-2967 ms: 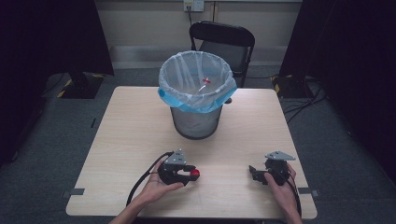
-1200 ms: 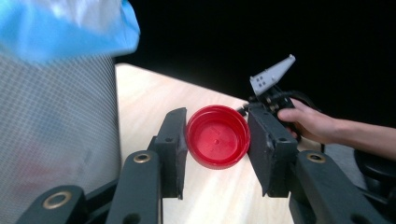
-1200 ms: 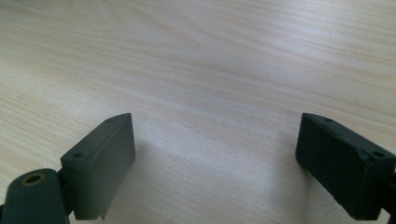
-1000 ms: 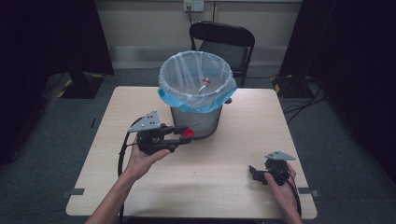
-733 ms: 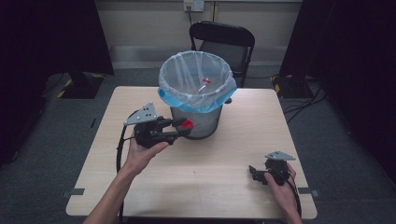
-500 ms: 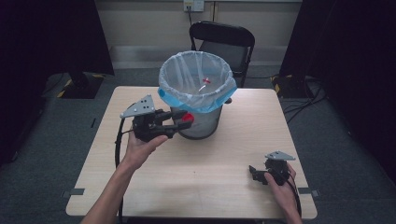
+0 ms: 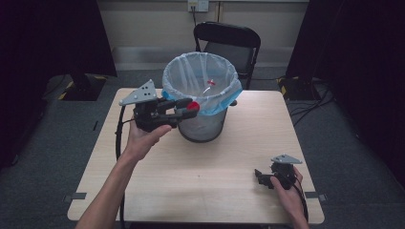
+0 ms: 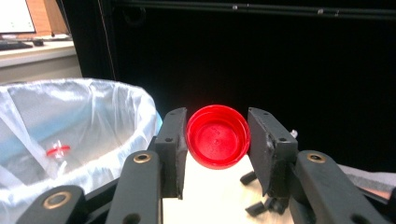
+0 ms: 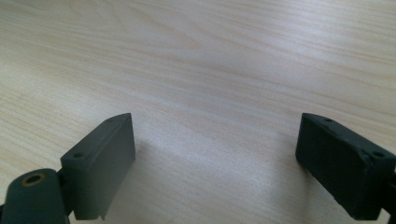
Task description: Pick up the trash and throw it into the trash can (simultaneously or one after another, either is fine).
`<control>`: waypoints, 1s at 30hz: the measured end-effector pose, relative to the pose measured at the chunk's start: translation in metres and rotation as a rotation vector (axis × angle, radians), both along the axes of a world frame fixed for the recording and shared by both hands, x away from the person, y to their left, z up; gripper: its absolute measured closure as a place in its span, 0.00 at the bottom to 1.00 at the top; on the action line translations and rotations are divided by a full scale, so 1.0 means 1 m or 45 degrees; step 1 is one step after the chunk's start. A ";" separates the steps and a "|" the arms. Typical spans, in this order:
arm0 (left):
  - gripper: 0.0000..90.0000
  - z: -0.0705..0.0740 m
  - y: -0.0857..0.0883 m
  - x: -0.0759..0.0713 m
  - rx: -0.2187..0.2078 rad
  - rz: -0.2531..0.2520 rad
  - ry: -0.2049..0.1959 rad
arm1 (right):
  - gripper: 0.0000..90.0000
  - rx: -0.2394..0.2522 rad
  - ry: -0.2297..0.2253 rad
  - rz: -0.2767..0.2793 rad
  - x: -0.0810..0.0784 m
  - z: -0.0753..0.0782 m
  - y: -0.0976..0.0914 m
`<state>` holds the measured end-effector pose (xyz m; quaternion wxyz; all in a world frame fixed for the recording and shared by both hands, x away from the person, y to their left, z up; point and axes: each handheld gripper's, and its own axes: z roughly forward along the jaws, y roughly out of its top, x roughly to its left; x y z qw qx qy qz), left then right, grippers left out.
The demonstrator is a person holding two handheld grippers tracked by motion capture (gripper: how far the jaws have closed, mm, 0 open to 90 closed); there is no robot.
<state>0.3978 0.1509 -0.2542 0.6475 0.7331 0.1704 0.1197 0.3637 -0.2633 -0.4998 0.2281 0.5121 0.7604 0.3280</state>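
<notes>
A red plastic cap (image 8: 217, 136) sits clamped between the two black jaws of my left gripper (image 8: 217, 140), its hollow side facing the camera. From above, the left gripper (image 7: 187, 108) is raised off the table with the red cap (image 7: 193, 106) at the left rim of the wire bin (image 7: 203, 126), which has a clear liner with a blue edge. A clear bottle with a red ring (image 8: 58, 151) lies inside the bin. My right gripper (image 7: 261, 177) rests on the table near the front right, jaws wide apart over bare wood (image 9: 215, 154).
The pale wooden table (image 7: 157, 186) has the bin standing at its middle back. A black folding chair (image 7: 228, 38) stands behind the table. Dark curtains flank the room and grey carpet surrounds the table.
My left gripper has lifted from the front of the table and travelled back and up with the red cap, ending at the bin's left rim. The right gripper has stayed put.
</notes>
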 end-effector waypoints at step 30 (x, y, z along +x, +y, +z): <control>0.66 0.041 -0.013 0.051 -0.033 0.083 -0.045 | 0.12 0.000 0.000 0.000 0.000 0.000 0.000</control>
